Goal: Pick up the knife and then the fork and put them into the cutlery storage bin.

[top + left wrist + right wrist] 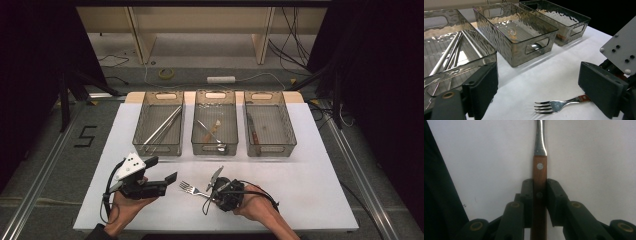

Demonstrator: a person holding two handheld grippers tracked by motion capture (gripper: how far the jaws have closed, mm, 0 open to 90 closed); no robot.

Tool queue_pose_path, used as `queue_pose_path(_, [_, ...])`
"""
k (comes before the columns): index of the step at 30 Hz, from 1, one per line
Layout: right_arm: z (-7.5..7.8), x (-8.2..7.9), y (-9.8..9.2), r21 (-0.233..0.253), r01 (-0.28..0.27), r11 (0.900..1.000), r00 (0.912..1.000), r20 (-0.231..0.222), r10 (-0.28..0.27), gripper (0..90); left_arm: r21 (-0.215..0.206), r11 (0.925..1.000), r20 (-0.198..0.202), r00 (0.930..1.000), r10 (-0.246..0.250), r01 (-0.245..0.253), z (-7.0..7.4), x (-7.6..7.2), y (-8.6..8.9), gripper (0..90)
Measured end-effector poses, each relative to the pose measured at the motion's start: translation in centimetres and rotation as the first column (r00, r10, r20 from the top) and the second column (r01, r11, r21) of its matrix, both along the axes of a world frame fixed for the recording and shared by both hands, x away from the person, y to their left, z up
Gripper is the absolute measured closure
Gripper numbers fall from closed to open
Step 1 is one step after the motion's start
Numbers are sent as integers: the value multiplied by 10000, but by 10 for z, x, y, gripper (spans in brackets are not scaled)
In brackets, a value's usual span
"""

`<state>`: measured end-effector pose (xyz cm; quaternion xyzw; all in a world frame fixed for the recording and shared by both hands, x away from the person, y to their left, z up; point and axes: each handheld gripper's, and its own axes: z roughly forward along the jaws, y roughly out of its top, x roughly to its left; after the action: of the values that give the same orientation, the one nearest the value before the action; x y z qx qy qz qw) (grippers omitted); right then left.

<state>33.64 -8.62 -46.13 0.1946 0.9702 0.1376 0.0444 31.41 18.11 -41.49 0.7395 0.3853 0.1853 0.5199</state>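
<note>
High view | fork (190, 189) between both tongs | right tongs (214, 188) grip handle

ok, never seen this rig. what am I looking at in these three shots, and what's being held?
No robot here: a person holds a two-jaw gripper in each hand over a table with a white cover. The high view looks down from the person's side; the other two come from cameras riding on each gripper, looking along its black jaws.

At the far edge stand three clear bins: the left bin holds long metal rods, the middle bin some utensils, the right bin a dark-handled piece.

The right gripper is shut on the wooden handle of a fork, whose tines lie on the cover. The left gripper is open, holds nothing, and points toward the fork.
</note>
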Motion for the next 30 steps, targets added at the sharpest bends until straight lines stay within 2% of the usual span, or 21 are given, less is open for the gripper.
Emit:
queue_pose_path(6, [1, 2, 0, 17, -118, 9999, 9999, -92, 118, 772, -4, 10000, 4, 10000, -8, 8, 0, 0, 0, 158])
queue_pose_path(19, [10, 8, -10, 524, 86, 9986, 9998, -174, -77, 774, -14, 10000, 8, 10000, 3, -3, 0, 0, 0, 158])
queue_pose_path(25, [15, 12, -17, 831, 318, 9960, 9994, -195, -302, 774, -22, 10000, 5, 10000, 4, -4, 0, 0, 0, 158])
queue_pose_path(30, [22, 17, -25, 1299, 539, 9901, 9983, -309, -503, 774, -74, 10000, 3, 10000, 47, -47, 0, 0, 0, 158])
